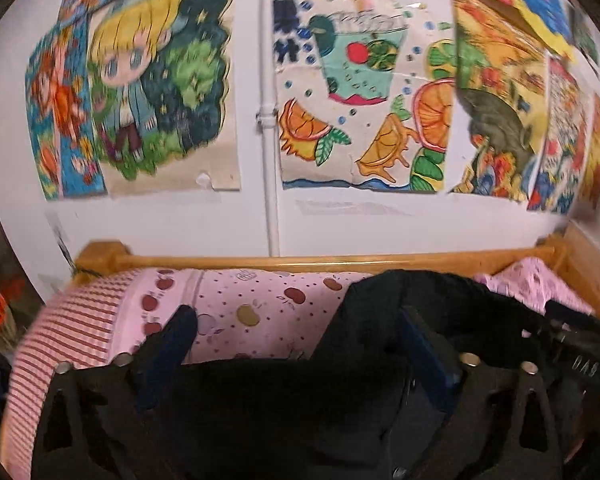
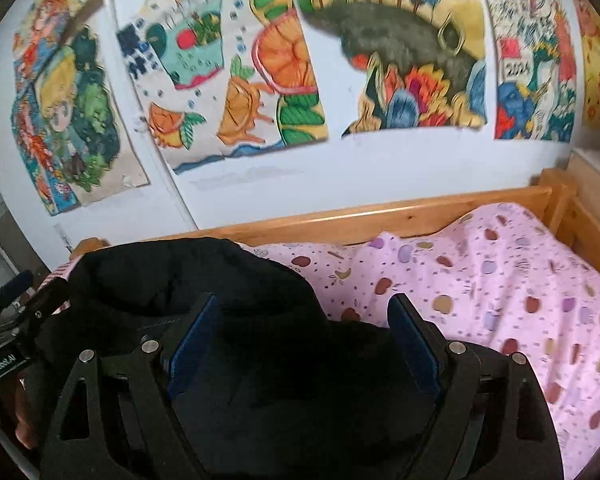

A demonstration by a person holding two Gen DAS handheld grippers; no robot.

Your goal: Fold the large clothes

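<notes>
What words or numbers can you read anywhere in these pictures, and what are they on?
"GenRobot.AI": white label on the left gripper body, right wrist view.
"2024": dragon drawing on the wall.
Mirrored letters on the right gripper body, left wrist view: too blurred to read.
Other drawings: no readable text.

pink apple-print bedsheet covers the bed, rumpled at right | red-striped pillow at near left | wooden bed rail along far edge | white wall pipe upright behind rail | children's drawings taped across far wall
</notes>
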